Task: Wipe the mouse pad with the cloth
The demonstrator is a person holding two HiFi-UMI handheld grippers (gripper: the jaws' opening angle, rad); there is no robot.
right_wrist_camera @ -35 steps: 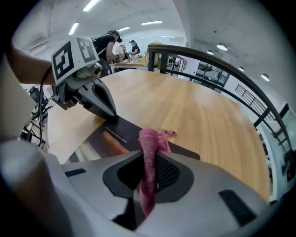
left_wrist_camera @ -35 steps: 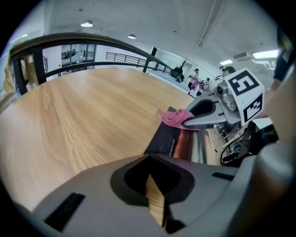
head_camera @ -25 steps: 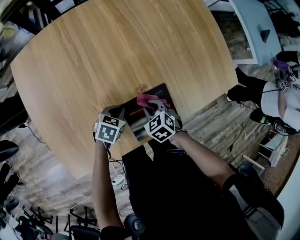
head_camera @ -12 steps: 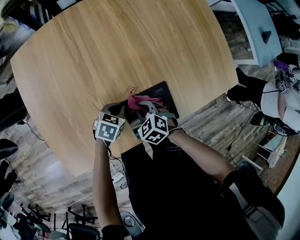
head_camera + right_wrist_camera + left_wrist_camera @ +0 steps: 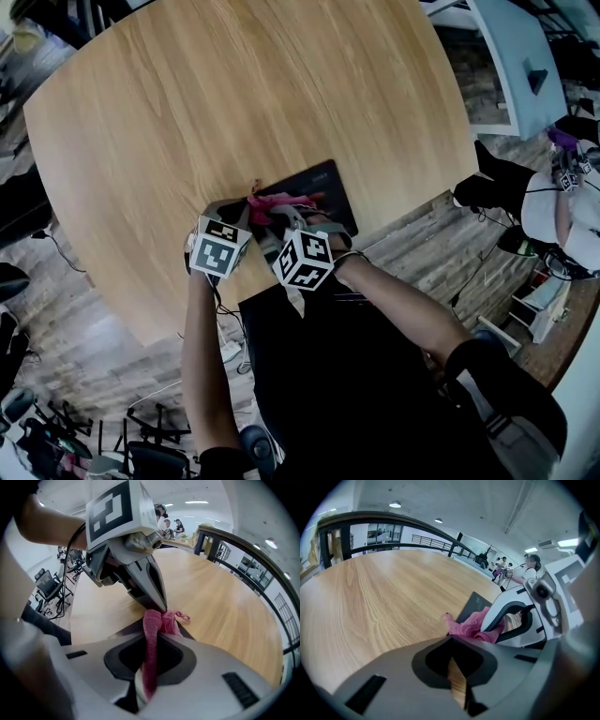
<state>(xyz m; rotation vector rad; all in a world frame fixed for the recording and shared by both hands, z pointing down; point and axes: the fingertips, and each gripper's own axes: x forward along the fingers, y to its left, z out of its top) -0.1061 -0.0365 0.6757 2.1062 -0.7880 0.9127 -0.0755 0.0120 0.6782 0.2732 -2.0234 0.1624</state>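
Observation:
A dark mouse pad (image 5: pixel 322 187) lies near the front edge of the round wooden table (image 5: pixel 234 94). A pink cloth (image 5: pixel 272 201) rests bunched on the pad's left part, and my right gripper (image 5: pixel 283 216) is shut on it. In the right gripper view the cloth (image 5: pixel 161 620) runs up between the jaws. My left gripper (image 5: pixel 246 214) is shut, with its tips down right beside the cloth at the pad's left end. In the left gripper view the cloth (image 5: pixel 473 627) and pad (image 5: pixel 476 605) lie just ahead, and the right gripper (image 5: pixel 520 620) stands over them.
The table's near edge runs just under both grippers. A seated person (image 5: pixel 562 206) and a pale desk (image 5: pixel 511 56) are off to the right. Chairs and cables (image 5: pixel 141 441) stand on the floor at lower left.
My right gripper has dragged the pink cloth leftward across the pad toward the left gripper. The left gripper has stayed almost in place.

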